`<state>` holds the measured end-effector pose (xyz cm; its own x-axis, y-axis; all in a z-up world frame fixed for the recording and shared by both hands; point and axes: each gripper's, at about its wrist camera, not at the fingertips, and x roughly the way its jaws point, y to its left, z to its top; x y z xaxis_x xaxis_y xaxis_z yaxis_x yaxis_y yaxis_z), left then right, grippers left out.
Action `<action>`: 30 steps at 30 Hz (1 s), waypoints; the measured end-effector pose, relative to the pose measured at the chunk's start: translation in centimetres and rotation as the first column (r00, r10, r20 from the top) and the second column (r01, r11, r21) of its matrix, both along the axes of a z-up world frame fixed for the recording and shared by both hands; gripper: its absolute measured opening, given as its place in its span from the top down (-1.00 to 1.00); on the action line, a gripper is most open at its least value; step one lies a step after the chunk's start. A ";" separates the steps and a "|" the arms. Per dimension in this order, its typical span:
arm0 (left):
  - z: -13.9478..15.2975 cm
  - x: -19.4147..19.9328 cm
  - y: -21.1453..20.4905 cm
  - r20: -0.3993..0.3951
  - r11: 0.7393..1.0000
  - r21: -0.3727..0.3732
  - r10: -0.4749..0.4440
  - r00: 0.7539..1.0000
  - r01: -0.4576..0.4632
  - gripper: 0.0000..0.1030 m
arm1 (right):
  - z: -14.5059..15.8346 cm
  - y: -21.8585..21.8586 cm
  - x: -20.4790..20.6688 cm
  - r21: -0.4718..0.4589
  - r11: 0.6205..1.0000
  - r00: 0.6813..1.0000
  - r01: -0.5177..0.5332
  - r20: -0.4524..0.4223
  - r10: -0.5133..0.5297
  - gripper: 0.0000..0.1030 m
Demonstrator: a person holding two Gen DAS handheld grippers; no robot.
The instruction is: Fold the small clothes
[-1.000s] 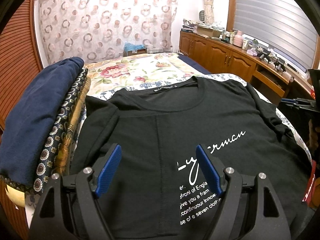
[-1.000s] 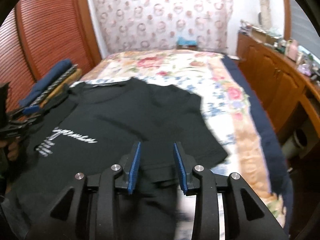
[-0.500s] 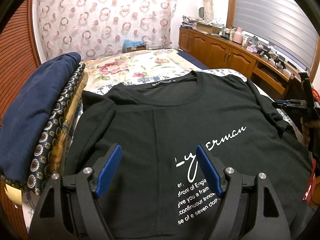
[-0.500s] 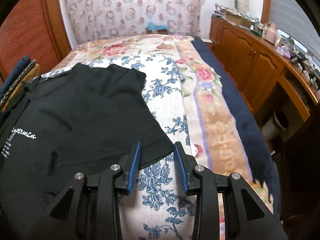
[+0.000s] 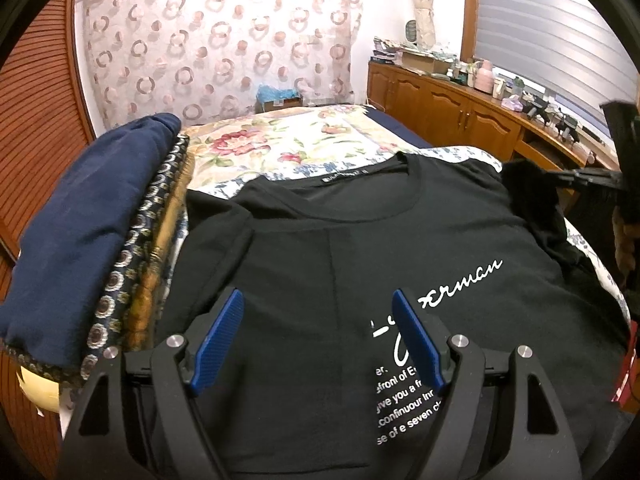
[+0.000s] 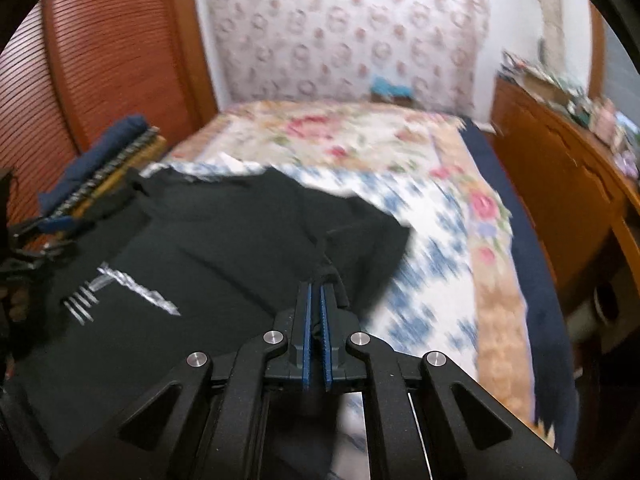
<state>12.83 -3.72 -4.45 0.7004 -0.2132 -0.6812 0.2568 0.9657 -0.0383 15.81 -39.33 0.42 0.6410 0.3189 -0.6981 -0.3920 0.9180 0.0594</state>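
now pinched shut, right claw (image 6: 316,292) bunches soft black shirt (image 6: 224,240) sleeve; left claw (image 5: 318,312) gapes.

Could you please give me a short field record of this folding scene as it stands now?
garment: black T-shirt, front up, white lettering showing
surface: bed with floral cover
left claw: open, above the shirt's chest, gripping nothing
right claw: has just closed, shut on the shirt's sleeve
sleeve: bunched and pulled up from the bed
stack: folded fabrics beside the shirt
right view: blurred
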 end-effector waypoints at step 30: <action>-0.6 -0.4 2.0 0.003 0.999 -0.042 0.030 1.000 -0.029 -0.50 | -2.0 5.6 -0.5 -0.065 0.994 0.993 -0.089 -0.086 0.083 0.37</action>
